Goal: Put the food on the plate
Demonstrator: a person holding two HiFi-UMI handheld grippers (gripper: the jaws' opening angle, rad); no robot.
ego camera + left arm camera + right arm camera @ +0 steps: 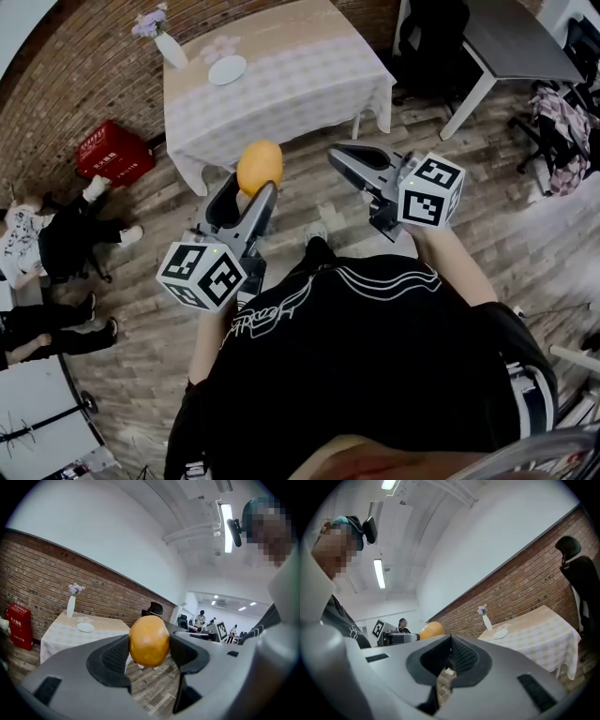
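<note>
A round orange-yellow piece of food (260, 166) is clamped between the jaws of my left gripper (247, 199), held in the air over the wooden floor. In the left gripper view the food (149, 641) fills the gap of the left gripper (149, 649). My right gripper (352, 157) hovers to the right of it, shut with nothing inside; in its own view the right gripper (450, 654) has its jaw tips meeting. A small white plate (227, 69) lies on the cloth-covered table (300, 80) ahead, well beyond both grippers. The plate (85, 627) (500, 633) also shows small in both gripper views.
A white vase with flowers (170, 45) stands at the table's back left corner. A red box (114, 152) sits by the brick wall at left. A person (56, 236) sits on the floor at far left. A black chair (433, 42) and grey desk (520, 42) stand at right.
</note>
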